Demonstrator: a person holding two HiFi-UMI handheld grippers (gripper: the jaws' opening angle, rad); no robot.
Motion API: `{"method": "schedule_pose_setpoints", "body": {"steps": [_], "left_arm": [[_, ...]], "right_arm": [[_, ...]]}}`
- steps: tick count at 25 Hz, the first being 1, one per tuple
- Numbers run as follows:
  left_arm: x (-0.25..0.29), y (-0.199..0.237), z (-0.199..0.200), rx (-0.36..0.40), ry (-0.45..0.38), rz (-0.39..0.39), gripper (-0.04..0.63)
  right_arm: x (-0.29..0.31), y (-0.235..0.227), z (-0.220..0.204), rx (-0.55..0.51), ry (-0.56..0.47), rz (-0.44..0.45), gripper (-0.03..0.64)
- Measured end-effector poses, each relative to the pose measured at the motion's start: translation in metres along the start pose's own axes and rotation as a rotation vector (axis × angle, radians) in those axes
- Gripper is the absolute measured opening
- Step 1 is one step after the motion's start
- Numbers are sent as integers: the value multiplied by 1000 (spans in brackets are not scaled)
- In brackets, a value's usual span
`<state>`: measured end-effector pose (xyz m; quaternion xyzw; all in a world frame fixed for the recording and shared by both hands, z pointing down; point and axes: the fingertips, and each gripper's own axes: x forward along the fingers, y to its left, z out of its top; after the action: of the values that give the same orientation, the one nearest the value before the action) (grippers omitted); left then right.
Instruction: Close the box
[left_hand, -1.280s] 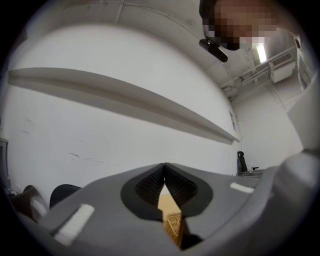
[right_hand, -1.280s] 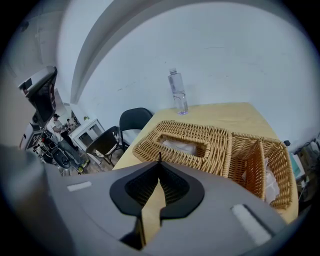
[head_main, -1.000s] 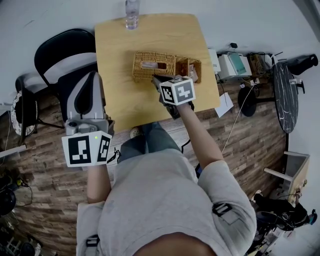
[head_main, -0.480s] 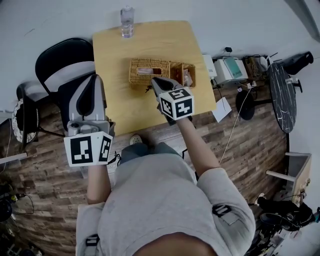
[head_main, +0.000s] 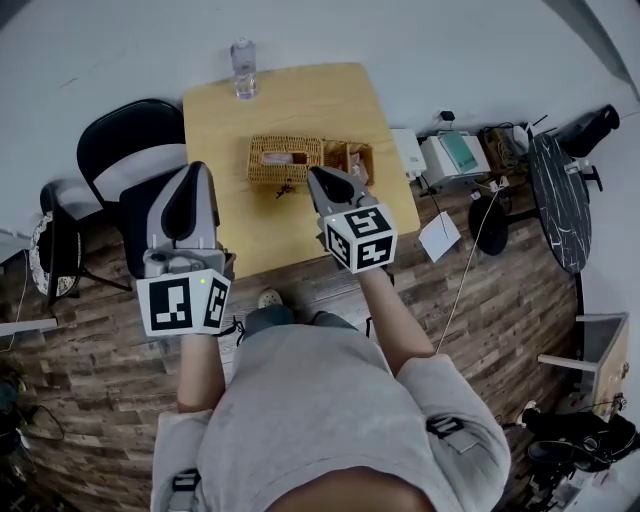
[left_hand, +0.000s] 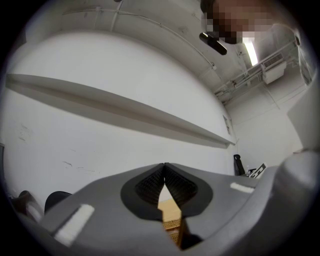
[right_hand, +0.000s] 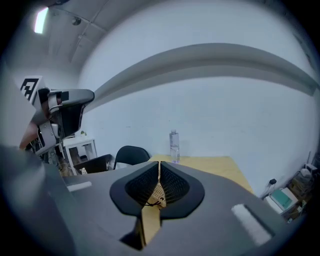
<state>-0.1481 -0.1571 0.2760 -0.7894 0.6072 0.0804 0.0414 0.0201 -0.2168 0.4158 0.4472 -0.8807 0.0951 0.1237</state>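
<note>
**Head view.** The wicker box (head_main: 285, 160) lies near the middle of the desk (head_main: 300, 105). A second wicker section (head_main: 352, 158) adjoins its right end. It cannot be told from here whether this is a lid swung open or a separate compartment. A water bottle (head_main: 243, 55) stands at the far edge of the desk, and a chair (head_main: 120, 130) stands to the left of the desk. The right gripper (head_main: 315, 175) is held above the near half of the desk, pointing at the box but apart from it. The left gripper (head_main: 197, 170) is off the desk's left side, over the chair.

**Left gripper view.** The left gripper (left_hand: 164, 165) has its jaws together at the tips, with nothing between them. The view takes in mostly wall and ceiling. A strip of wicker shows low in the gap.

**Right gripper view.** The right gripper (right_hand: 159, 164) also has its jaws together and holds nothing. The box (right_hand: 156, 192) shows behind the gap, beyond the jaws.

**Step in hand.** Neither gripper touches the box, so this appears to be the approach. The next move probably calls for lowering the right gripper to the open wicker section and pressing or swinging it shut. The left gripper can be brought in to steady the body.
</note>
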Motion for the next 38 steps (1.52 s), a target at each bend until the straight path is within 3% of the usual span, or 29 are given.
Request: {"method": "schedule_pose_setpoints", "body": {"steps": [18,38], "left_arm": [[-27,-79,33,31,-46,26,58],[-63,-128,46,62,-65,98,58]], "right_arm": [[-121,-25,72,-73,-229,-18,15],[-204,-34,94,-169,-347,-32,15]]}}
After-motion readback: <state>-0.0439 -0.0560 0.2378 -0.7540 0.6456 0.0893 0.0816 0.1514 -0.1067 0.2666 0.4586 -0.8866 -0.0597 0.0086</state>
